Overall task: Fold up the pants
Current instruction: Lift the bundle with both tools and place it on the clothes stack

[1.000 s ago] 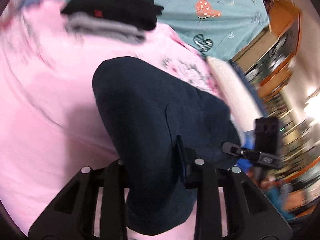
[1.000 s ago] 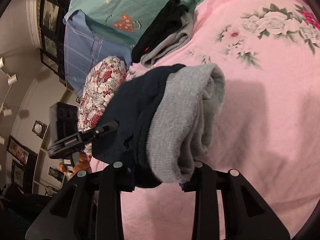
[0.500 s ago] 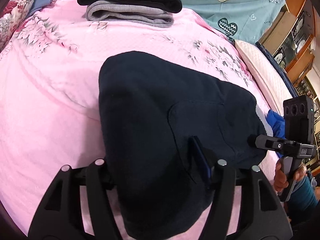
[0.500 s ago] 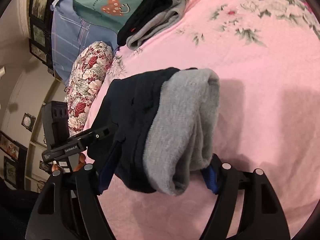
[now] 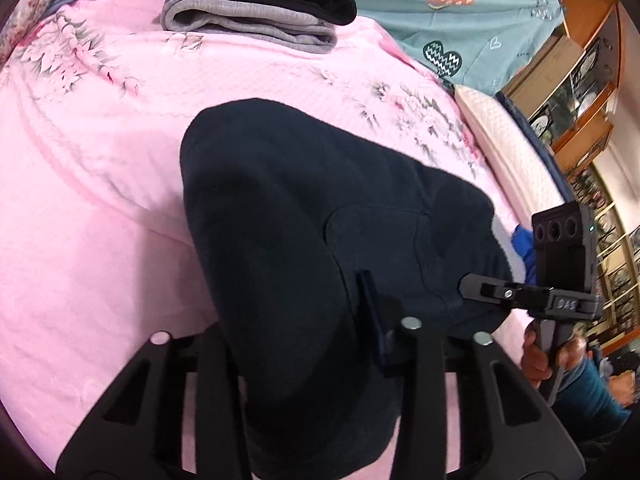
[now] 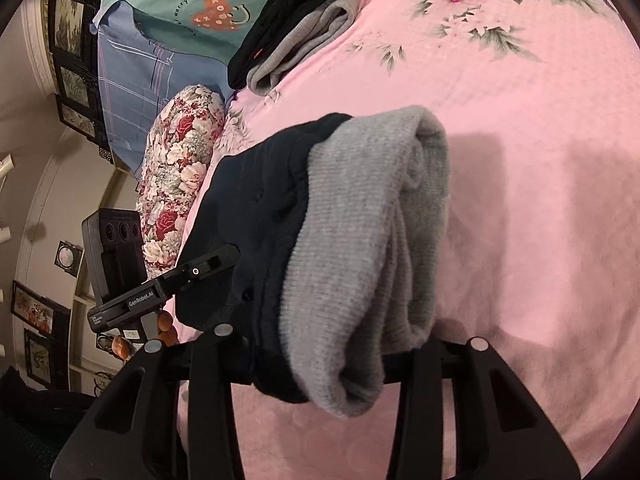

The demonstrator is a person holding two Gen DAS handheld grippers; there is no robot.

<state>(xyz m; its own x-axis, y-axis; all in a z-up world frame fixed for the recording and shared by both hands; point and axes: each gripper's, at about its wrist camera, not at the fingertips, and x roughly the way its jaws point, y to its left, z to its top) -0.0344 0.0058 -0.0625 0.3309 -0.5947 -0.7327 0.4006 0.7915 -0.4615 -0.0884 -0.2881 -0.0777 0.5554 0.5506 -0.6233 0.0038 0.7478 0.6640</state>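
Dark navy pants (image 5: 304, 208) with a grey lining (image 6: 360, 240) hang folded in a thick bundle between both grippers, above the pink floral bedspread (image 5: 88, 208). My left gripper (image 5: 304, 328) is shut on one end of the bundle, and its blue pad presses into the cloth. At the other end my right gripper (image 6: 320, 340) is shut on the navy and grey layers. Each wrist view shows the other gripper at the bundle's far side: the right gripper (image 5: 520, 292) and the left gripper (image 6: 188, 276). The bundle casts a shadow on the bed.
A stack of folded black and grey pants (image 5: 252, 4) lies at the far end of the bed. A teal quilt (image 5: 460, 12), a floral pillow (image 6: 176, 184) and a blue checked pillow (image 6: 128, 92) lie beyond. Wooden shelves (image 5: 580, 92) stand past the bed's right edge.
Half a second ago both grippers' jaws stood wider around the pants; now they have narrowed onto the bundle again. The bundle stays between them over the bed.
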